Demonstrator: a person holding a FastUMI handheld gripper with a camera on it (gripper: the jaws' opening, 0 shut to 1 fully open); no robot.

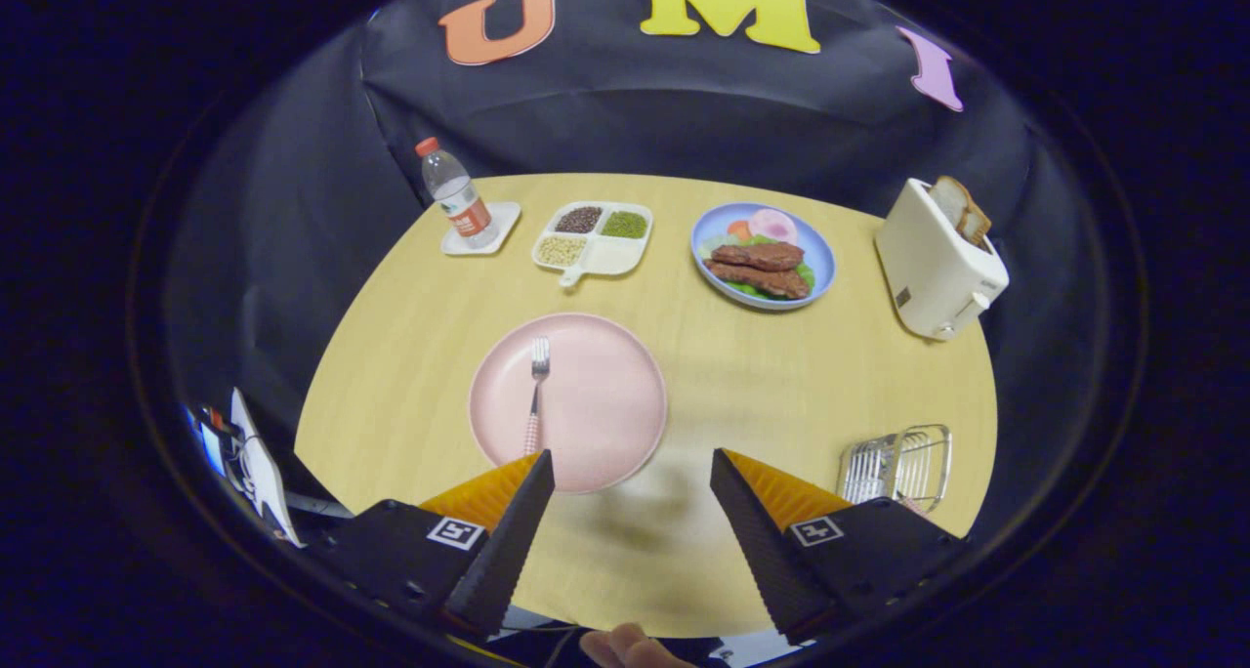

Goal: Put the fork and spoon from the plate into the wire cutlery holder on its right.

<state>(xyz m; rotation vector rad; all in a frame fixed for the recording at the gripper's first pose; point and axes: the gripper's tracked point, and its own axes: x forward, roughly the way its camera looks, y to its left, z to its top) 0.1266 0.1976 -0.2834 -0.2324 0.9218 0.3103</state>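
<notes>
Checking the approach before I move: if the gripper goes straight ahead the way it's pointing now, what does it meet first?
Probably the pink plate. The open gripper points over the plate's near right part, with the fork off toward the left finger. Height above the table is hard to judge here.

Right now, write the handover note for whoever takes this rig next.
Tool: open, holding nothing, fingers spread above the table at the pink plate's near edge.
Fork: lies on the plate's left half, tines pointing away, handle end just ahead of the left finger.
Spoon: I cannot see one on the plate; something thin may sit in the wire cutlery holder, too unclear to call.
Holder: right of the plate, just beyond the right finger.
Left: grasp the fork, put it in the holder, confirm the spoon.
</notes>
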